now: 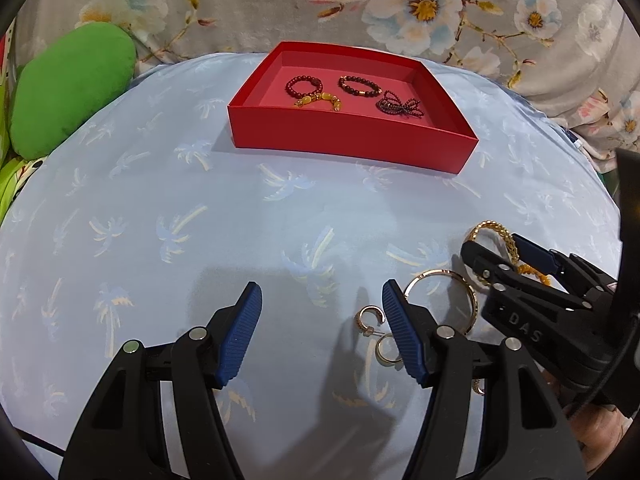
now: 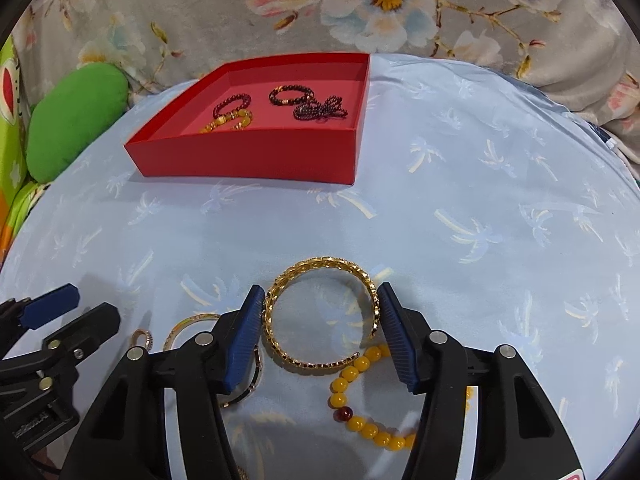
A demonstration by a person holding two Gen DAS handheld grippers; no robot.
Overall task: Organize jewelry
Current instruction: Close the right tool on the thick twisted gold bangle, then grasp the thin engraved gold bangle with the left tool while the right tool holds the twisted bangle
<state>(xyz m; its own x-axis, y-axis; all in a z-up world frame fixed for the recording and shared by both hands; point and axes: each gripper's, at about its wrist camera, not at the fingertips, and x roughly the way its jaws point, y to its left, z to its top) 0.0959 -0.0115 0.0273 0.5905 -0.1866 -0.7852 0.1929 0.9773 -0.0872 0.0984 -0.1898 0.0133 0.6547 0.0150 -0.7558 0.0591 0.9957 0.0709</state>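
Observation:
A gold chain-link cuff bracelet [image 2: 320,266] lies on the blue palm-print cloth. My right gripper [image 2: 320,304] has its blue pads against the cuff's left and right sides, shut on it. A yellow bead bracelet [image 2: 360,404] lies just below the cuff. My left gripper [image 1: 322,308] hangs open over bare cloth with nothing between its fingers. Two small gold hoop earrings [image 1: 370,318] and a thin gold bangle [image 1: 440,296] lie by its right finger. The red box [image 1: 352,140] at the back holds dark bead bracelets [image 1: 304,85] and an amber one [image 1: 320,100].
A green cushion [image 1: 68,88] sits left of the box. Floral bedding [image 1: 420,4] rises behind the blue cloth. The two grippers sit close together, with the left gripper [image 2: 92,304] showing at the left edge of the right wrist view.

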